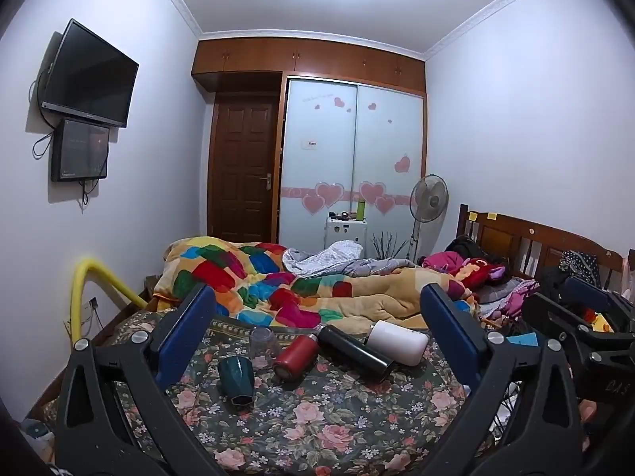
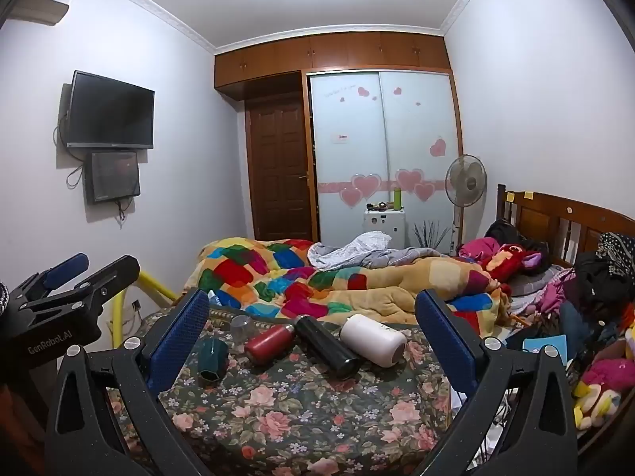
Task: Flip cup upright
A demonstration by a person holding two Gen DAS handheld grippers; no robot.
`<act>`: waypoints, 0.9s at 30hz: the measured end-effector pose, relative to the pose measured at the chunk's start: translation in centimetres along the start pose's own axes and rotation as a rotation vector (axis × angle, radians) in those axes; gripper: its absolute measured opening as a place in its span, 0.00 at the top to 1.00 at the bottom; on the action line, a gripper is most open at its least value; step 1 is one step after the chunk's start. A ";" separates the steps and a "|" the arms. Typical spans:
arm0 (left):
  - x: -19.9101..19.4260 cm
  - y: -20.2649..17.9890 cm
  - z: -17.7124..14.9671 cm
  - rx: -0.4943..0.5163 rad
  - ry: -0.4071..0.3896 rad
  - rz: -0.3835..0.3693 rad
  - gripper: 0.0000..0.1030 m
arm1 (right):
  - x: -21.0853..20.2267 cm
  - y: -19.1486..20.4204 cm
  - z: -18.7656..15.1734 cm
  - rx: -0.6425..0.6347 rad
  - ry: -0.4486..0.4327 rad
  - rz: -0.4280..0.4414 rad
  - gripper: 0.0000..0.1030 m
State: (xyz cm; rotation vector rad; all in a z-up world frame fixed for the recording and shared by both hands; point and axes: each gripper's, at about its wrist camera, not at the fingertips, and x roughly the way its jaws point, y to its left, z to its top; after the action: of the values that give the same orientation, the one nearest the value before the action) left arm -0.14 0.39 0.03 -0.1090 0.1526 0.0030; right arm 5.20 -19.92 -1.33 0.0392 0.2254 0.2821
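Note:
A dark green faceted cup (image 1: pixel 237 380) lies on its side on the floral bedspread (image 1: pixel 325 416), its mouth facing me; it also shows in the right wrist view (image 2: pixel 213 361). A clear glass cup (image 1: pixel 262 342) stands mouth down behind it (image 2: pixel 242 327). A red bottle (image 1: pixel 295 355), a black flask (image 1: pixel 355 349) and a white flask (image 1: pixel 397 342) lie on their sides beside them. My left gripper (image 1: pixel 317 297) is open and empty, held back from the cups. My right gripper (image 2: pixel 311 301) is open and empty too.
A colourful patchwork quilt (image 1: pixel 278 281) is heaped behind the bottles. Toys and clothes (image 2: pixel 595 317) pile up at the right by the wooden headboard (image 1: pixel 535 238). A yellow rail (image 1: pixel 99 277) stands at the bed's left edge.

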 end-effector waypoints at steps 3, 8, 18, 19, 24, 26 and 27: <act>-0.3 -0.5 0.0 0.031 -0.010 0.008 0.00 | 0.0 0.0 0.0 0.000 0.006 0.000 0.00; -0.4 -0.8 0.0 0.034 0.007 0.002 0.00 | 0.0 0.0 0.0 0.004 0.006 0.001 0.00; 0.2 -0.7 0.0 0.041 0.016 -0.001 0.00 | 0.0 0.0 0.0 0.006 0.008 0.000 0.00; 0.2 -0.6 -0.1 0.042 0.017 0.000 0.00 | 0.0 0.1 0.0 0.006 0.008 0.000 0.00; 0.6 -0.5 -0.2 0.043 0.021 0.000 0.00 | 0.0 0.0 0.0 0.008 0.009 0.000 0.00; 0.6 -0.6 -0.2 0.043 0.021 0.001 0.00 | 0.0 0.0 0.0 0.008 0.009 0.000 0.00; 0.6 -0.5 -0.2 0.043 0.021 0.001 0.00 | 0.0 0.0 0.0 0.008 0.010 0.000 0.00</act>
State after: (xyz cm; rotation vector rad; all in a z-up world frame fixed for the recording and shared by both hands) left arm 0.39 -0.15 -0.19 -0.0660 0.1740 -0.0004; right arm 5.18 -19.92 -1.32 0.0457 0.2360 0.2810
